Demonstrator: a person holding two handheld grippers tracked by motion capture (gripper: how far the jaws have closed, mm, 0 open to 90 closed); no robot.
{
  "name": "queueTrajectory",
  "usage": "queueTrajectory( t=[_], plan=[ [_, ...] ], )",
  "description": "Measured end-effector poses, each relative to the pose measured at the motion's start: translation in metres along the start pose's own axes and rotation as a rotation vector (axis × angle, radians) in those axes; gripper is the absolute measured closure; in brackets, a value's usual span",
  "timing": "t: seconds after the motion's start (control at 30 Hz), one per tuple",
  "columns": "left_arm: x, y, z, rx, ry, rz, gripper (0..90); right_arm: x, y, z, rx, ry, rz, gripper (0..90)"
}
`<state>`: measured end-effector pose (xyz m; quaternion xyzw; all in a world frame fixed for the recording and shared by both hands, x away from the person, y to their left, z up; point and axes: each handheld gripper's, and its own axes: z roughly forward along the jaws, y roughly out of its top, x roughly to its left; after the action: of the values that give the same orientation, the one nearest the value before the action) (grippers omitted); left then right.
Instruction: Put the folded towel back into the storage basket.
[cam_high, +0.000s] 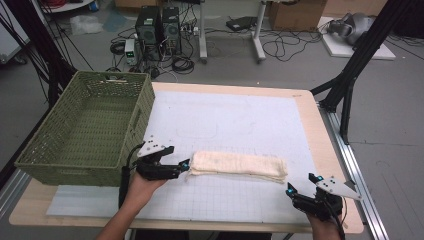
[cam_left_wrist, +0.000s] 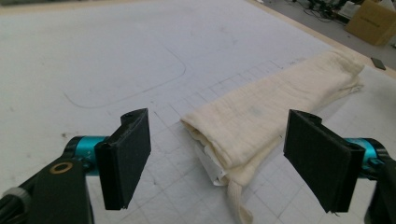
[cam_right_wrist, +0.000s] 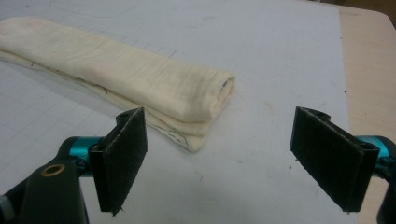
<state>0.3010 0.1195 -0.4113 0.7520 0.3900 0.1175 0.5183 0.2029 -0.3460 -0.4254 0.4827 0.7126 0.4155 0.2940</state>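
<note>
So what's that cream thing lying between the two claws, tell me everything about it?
It is a folded cloth, cream and soft like thin cotton gauze, folded several times into a long flat bundle. It lies across the white gridded mat, layered edges showing at both ends and a loose corner trailing at its left end. Nothing grips it.

In the high view, the right tool (cam_high: 302, 184) sat at five o'clock with its hand cut off by the bottom edge, and the left forearm (cam_high: 120, 220) ran out of frame at six o'clock. The green basket (cam_high: 60, 167) at nine o'clock hid the worktop's (cam_high: 310, 107) left edge beneath it. In the left gripper view, the folded cloth (cam_left_wrist: 261, 112) had its loose near tail cut off at six o'clock, and what lay inside its folds stayed hidden. In the right gripper view, the cloth ran past the edge at ten o'clock. Faint markings along its lower hem were too small to read.
</note>
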Motion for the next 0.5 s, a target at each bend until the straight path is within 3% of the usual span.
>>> queueTrajectory(
  t=[0.07,0.33,0.47,0.5],
  plan=[
    [0.001,0.000,0.008,0.020,0.004,-0.024,24.6,-0.001,0.000,0.000,-0.001,-0.003,0.000,17.5],
    [0.000,0.000,0.027,0.052,0.025,-0.043,27.8,-0.002,-0.001,-0.001,0.003,-0.002,0.007,17.5],
    [-0.002,-0.001,0.034,0.071,0.035,-0.030,31.4,-0.001,-0.001,-0.001,0.001,-0.001,0.000,17.5],
    [-0.004,-0.001,0.037,0.070,0.058,-0.027,32.0,-0.001,-0.001,-0.001,0.001,-0.002,0.001,17.5]
  ],
)
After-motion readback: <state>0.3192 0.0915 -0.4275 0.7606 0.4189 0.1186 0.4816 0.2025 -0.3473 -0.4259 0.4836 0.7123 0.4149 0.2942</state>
